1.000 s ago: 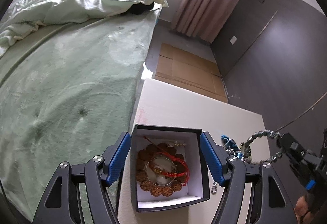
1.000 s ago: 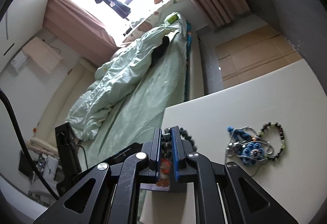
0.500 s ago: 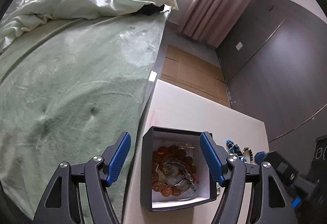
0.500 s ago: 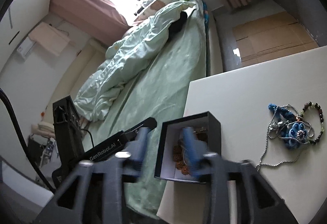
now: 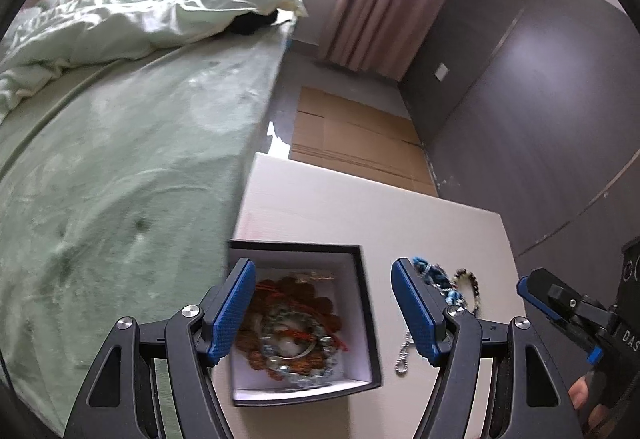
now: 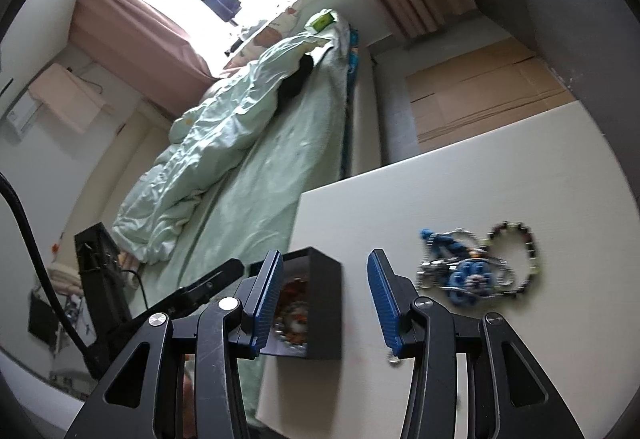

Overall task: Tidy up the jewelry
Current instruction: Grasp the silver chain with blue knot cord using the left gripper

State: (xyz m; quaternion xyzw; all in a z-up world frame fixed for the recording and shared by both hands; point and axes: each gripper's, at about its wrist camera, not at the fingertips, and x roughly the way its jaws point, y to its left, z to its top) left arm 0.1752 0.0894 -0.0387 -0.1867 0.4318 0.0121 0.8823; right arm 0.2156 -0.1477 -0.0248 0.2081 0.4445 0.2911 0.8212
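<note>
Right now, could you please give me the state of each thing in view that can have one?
Black box: lid off, upright on the white table, holding several bracelets.
Grey bead bracelet: inside the box, on top.
Jewelry pile: loose on the table, tangled, outside the box.
Left gripper: open, empty.
Right gripper: open, empty.
Bed: unmade, duvet bunched.

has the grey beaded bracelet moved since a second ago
Yes. Then it hung from the right hand-held gripper beside the black box; now the grey beaded bracelet lies inside the box, and the gripper's open jaws hold nothing.
</note>
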